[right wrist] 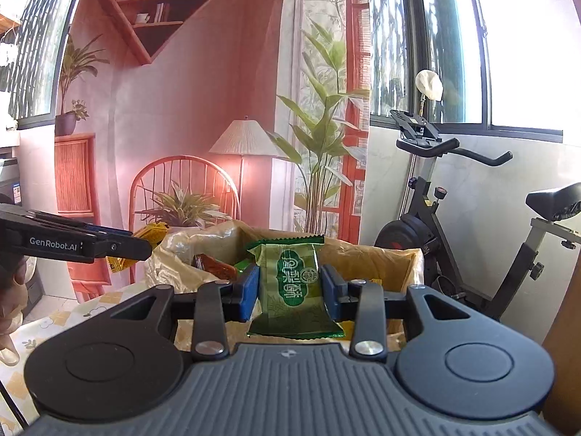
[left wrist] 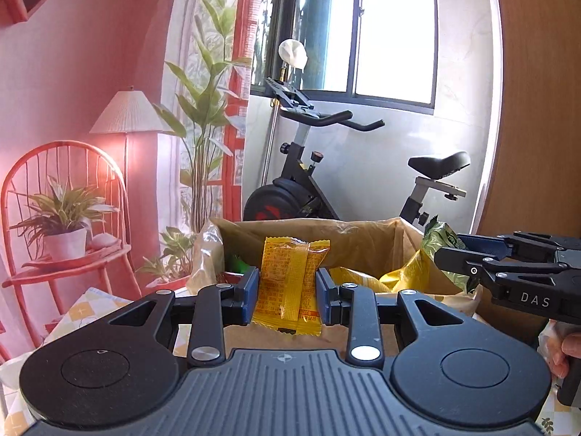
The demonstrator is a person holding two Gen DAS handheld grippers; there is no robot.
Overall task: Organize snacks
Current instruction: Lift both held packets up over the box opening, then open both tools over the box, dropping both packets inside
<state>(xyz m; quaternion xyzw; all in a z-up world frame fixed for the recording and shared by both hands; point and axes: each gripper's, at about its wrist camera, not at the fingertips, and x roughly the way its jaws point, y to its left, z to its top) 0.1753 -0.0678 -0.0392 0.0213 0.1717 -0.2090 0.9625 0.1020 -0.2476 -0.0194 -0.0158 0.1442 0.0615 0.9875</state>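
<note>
grippers: two in play, one per hand. The left gripper [left wrist: 287, 290] is pinching one yellow snack packet [left wrist: 290, 285] between its blue pads [left wrist: 250, 292]; the right gripper [right wrist: 290, 290] is clamped on one green snack packet [right wrist: 295, 287].

yellow snack packet: just the one being held. It stands upright, long axis running top to bottom, crimped ends at top and bottom, printed back seam facing the left wrist camera. It's held up in the air in front of the box opening, touching nothing but the pads.

green snack packet: also one. Long axis roughly vertical, tipped a little, top crimped edge up, label with the round logo facing the right wrist camera. It sits above the near edge of the box.

cardboard box [left wrist: 363, 239]: one, open at the top, just past both grippers. More packets inside, at least a couple of yellow ones [left wrist: 399, 276] and something red and green on the left side, can't count those properly.

plastic bag [right wrist: 174, 254]: one crinkly clear one slumped against the box's left side.

worktop [right wrist: 72, 312]: one, with a yellow-and-white check cloth under the box.

hands: a hand [left wrist: 566, 345] shows behind the right gripper in the left view.

background: one exercise bike [left wrist: 326, 181] under the window.
</note>
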